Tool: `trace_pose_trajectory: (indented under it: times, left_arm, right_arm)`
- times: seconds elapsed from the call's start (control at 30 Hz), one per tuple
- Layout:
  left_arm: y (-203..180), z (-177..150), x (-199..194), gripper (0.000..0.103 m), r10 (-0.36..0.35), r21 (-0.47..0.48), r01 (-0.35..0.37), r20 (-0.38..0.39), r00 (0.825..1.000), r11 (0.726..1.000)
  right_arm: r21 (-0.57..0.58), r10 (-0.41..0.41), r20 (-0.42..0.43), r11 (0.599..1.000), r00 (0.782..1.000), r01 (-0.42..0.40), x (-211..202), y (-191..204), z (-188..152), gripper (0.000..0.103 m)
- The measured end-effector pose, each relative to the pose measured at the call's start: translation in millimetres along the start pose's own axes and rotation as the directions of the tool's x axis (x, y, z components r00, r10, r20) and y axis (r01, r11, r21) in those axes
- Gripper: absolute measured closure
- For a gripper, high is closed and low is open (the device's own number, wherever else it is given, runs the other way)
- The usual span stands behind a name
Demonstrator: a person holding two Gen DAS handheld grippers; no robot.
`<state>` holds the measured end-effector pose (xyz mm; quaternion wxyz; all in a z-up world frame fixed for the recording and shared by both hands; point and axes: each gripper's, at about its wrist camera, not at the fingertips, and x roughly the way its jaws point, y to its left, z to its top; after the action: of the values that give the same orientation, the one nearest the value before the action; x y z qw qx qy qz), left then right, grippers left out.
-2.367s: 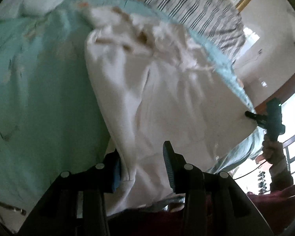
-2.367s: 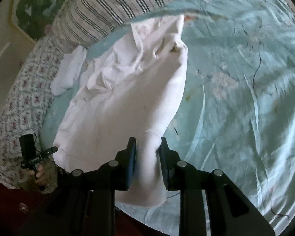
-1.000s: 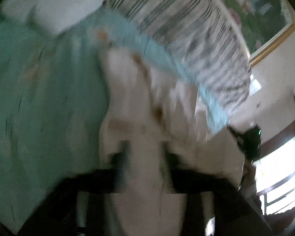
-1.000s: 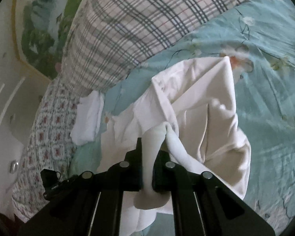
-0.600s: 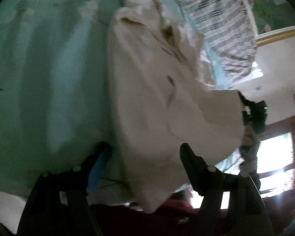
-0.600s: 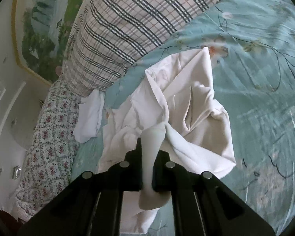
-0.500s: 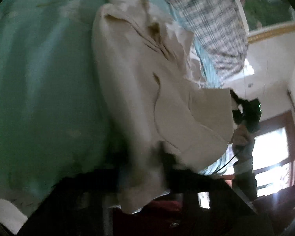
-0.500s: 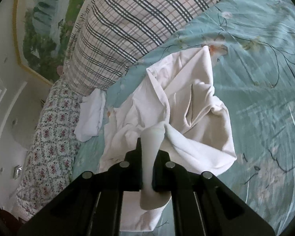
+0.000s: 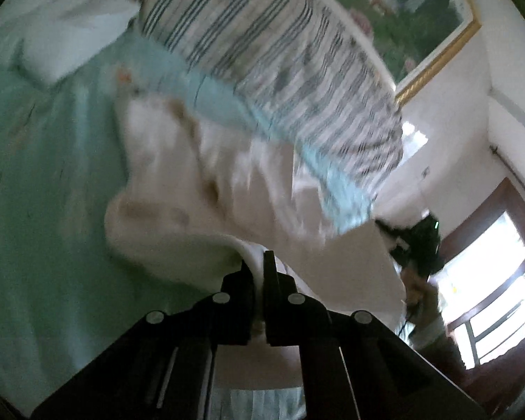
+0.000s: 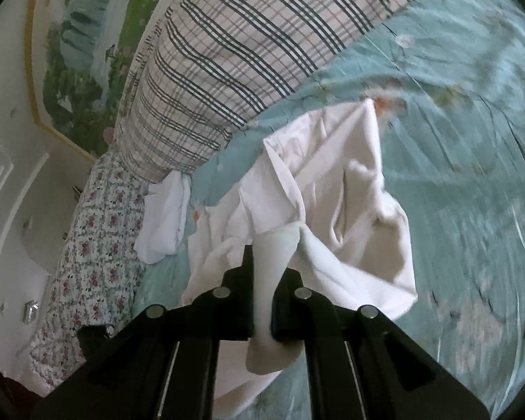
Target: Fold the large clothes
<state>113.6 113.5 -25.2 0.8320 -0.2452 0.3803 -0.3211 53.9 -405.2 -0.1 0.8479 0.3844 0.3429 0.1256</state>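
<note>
A large white garment lies rumpled on a teal floral bedsheet, its near edge lifted. My right gripper is shut on a bunched edge of it, and cloth hangs down between the fingers. In the blurred left wrist view the garment spreads ahead, and my left gripper is shut on its near edge. The right gripper shows at the far right there, holding the other corner.
A plaid pillow lies at the head of the bed. A small white cloth sits by a floral pillow. A framed painting hangs on the wall. A bright window is at the right.
My left gripper opened, then closed on the garment's near edge. Both grippers moved toward the pillows, and the garment's lifted edge folded forward over the rest.
</note>
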Motion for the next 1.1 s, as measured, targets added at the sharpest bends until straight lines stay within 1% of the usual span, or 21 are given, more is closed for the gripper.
trace_pose_trajectory:
  times: [0.13, 0.2, 0.23, 0.3, 0.4, 0.43, 0.5, 0.57, 0.6, 0.63, 0.67, 0.73, 0.8, 0.87, 0.9, 0.93, 0.97, 1.0, 1.03, 1.07, 1.1]
  left_arm:
    - [17, 52, 31, 0.101, 0.031, -0.015, -0.03, 0.059, 0.998, 0.999]
    - [36, 73, 55, 0.101, 0.04, -0.056, -0.037, 0.058, 0.998, 0.998]
    - [53, 85, 72, 0.101, 0.053, -0.099, -0.048, 0.053, 0.997, 0.994]
    - [81, 103, 97, 0.101, 0.087, -0.158, -0.08, 0.033, 0.996, 0.984]
    - [122, 118, 140, 0.1, 0.139, -0.211, -0.145, -0.042, 0.989, 0.967]
    - [135, 120, 153, 0.099, 0.159, -0.232, -0.175, -0.083, 0.984, 0.957]
    - [147, 119, 161, 0.098, 0.147, -0.259, -0.169, -0.103, 0.984, 0.951]
    - [143, 118, 153, 0.095, 0.143, -0.241, -0.16, -0.084, 0.986, 0.957]
    - [138, 117, 146, 0.09, 0.155, -0.221, -0.167, -0.071, 0.985, 0.961]
    - [131, 117, 136, 0.086, 0.176, -0.195, -0.183, -0.053, 0.983, 0.964]
    - [126, 116, 129, 0.08, 0.186, -0.181, -0.191, -0.044, 0.982, 0.965]
    - [110, 112, 111, 0.077, 0.183, -0.145, -0.183, -0.016, 0.983, 0.972]
    - [83, 104, 100, 0.077, 0.125, -0.087, -0.127, -0.018, 0.992, 0.988]
    - [50, 90, 110, 0.076, 0.072, -0.007, -0.073, -0.078, 0.994, 0.997]
    - [37, 84, 120, 0.073, 0.05, 0.02, -0.048, -0.112, 0.992, 0.999]
    - [25, 76, 133, 0.072, 0.019, 0.042, -0.013, -0.155, 0.988, 0.999]
    - [13, 68, 149, 0.072, -0.016, 0.06, 0.028, -0.204, 0.979, 0.998]
    - [3, 61, 167, 0.072, -0.029, 0.077, 0.049, -0.246, 0.969, 0.996]
    - [-4, 55, 187, 0.072, -0.016, 0.098, 0.046, -0.284, 0.959, 0.994]
    - [-8, 53, 204, 0.072, 0.005, 0.122, 0.035, -0.31, 0.951, 0.992]
    - [-7, 52, 216, 0.072, 0.022, 0.135, 0.023, -0.324, 0.946, 0.991]
  right_arm:
    - [-0.025, -0.041, 0.011, 0.999, 0.999, 0.042, 28, 3, 33, 0.096]
    - [-0.032, -0.06, 0.014, 0.998, 0.998, 0.061, 45, -1, 49, 0.096]
    - [-0.039, -0.094, 0.012, 0.995, 0.995, 0.095, 58, -5, 60, 0.096]
    - [-0.03, -0.145, 0.001, 0.989, 0.989, 0.145, 81, -16, 74, 0.096]
    - [0.014, -0.209, -0.04, 0.978, 0.977, 0.21, 120, -45, 91, 0.096]
    - [0.035, -0.222, -0.072, 0.974, 0.972, 0.225, 137, -58, 94, 0.093]
    - [0.072, -0.25, -0.105, 0.964, 0.963, 0.258, 154, -75, 94, 0.089]
    - [0.131, -0.221, -0.116, 0.963, 0.968, 0.236, 159, -90, 91, 0.087]
    - [0.16, -0.191, -0.105, 0.965, 0.976, 0.206, 155, -94, 90, 0.085]
    - [0.185, -0.155, -0.087, 0.968, 0.984, 0.169, 147, -96, 89, 0.077]
    - [0.191, -0.144, -0.071, 0.969, 0.987, 0.155, 140, -96, 89, 0.063]
    - [0.182, -0.127, -0.004, 0.975, 0.992, 0.126, 115, -89, 89, 0.049]
    - [0.152, -0.13, 0.042, 0.981, 0.991, 0.122, 95, -80, 87, 0.046]
    - [0.047, -0.122, 0.05, 0.992, 0.991, 0.12, 82, -57, 80, 0.046]
    - [0.004, -0.122, 0.032, 0.993, 0.992, 0.122, 84, -48, 77, 0.047]
    - [-0.066, -0.125, -0.015, 0.99, 0.992, 0.124, 91, -35, 70, 0.049]
    - [-0.144, -0.142, -0.075, 0.981, 0.987, 0.13, 104, -21, 60, 0.053]
    - [-0.197, -0.159, -0.119, 0.971, 0.98, 0.133, 115, -12, 52, 0.056]
    - [-0.281, -0.192, -0.187, 0.95, 0.963, 0.135, 134, 0, 40, 0.061]
    - [-0.336, -0.218, -0.232, 0.933, 0.948, 0.132, 148, 7, 33, 0.061]
    - [-0.398, -0.253, -0.291, 0.909, 0.923, 0.124, 168, 14, 23, 0.061]
